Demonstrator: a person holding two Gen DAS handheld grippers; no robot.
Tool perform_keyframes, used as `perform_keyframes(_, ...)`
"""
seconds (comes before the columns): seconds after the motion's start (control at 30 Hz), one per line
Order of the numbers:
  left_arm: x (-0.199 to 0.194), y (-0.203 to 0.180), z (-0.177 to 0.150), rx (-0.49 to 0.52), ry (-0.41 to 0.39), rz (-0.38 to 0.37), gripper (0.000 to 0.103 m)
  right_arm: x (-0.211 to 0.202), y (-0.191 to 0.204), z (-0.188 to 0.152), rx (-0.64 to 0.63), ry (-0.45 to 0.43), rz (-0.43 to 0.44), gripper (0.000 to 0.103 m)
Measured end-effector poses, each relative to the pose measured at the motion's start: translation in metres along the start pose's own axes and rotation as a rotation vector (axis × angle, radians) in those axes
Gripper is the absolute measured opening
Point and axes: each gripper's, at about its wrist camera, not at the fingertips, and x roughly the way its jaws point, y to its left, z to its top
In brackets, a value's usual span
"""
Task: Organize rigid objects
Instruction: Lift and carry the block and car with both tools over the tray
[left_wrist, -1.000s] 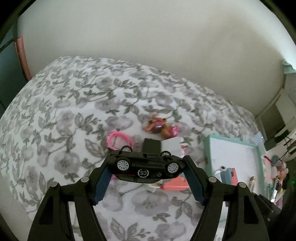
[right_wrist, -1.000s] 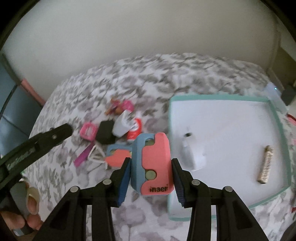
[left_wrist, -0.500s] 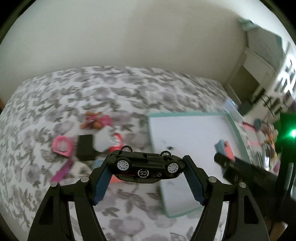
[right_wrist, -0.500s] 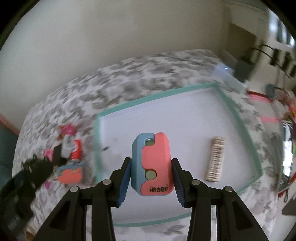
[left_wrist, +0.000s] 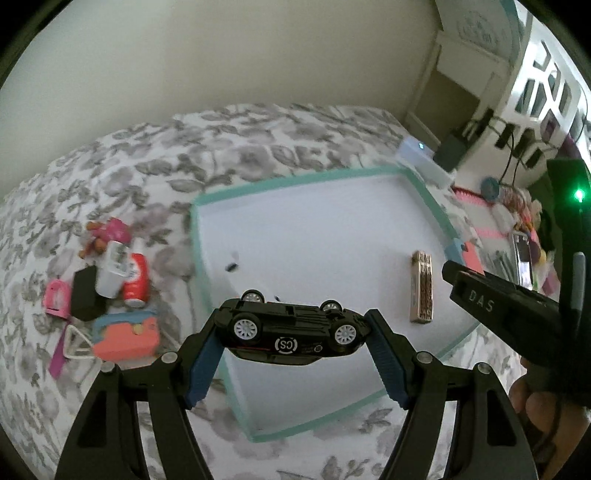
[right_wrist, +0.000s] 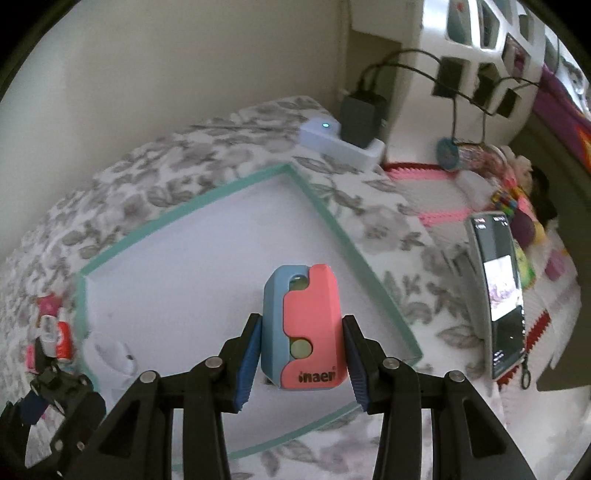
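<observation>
My left gripper (left_wrist: 291, 338) is shut on a black toy car (left_wrist: 291, 334), held upside down above the near left part of a white tray with a teal rim (left_wrist: 432, 197). My right gripper (right_wrist: 301, 350) is shut on a pink and blue block (right_wrist: 303, 328) above the tray's right part (right_wrist: 354, 251). A gold bar (left_wrist: 422, 286) lies in the tray. A white plug (right_wrist: 118, 354) lies at the tray's left in the right wrist view. The right gripper's body shows at the right of the left wrist view (left_wrist: 498, 314).
Left of the tray, on the floral bedspread (left_wrist: 258, 147), lie a pink and blue block (left_wrist: 127, 334), a black cube (left_wrist: 85, 297), a white and red charger (left_wrist: 125, 275), and pink toys (left_wrist: 57, 297). A phone (right_wrist: 496, 291) and a white power strip (right_wrist: 340, 142) lie to the right.
Both grippers have swung right and now hang over the tray, each still holding its object. The pile of toys has slid to the left of both views.
</observation>
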Motion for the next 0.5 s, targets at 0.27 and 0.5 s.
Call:
perform_keyframes(0.27, 0.026, -0.009, -0.009, 0.027, 0.061, 0.037, 0.076, 0.021, -0.011, -0.007, 0.037, 0.075, -0.018, 0.045)
perform_keyframes(0.5, 0.035, -0.005, -0.013, 0.012, 0.095, 0.042, 0.076, 0.028, -0.011, -0.01, 0.028, 0.097, -0.032, 0.045)
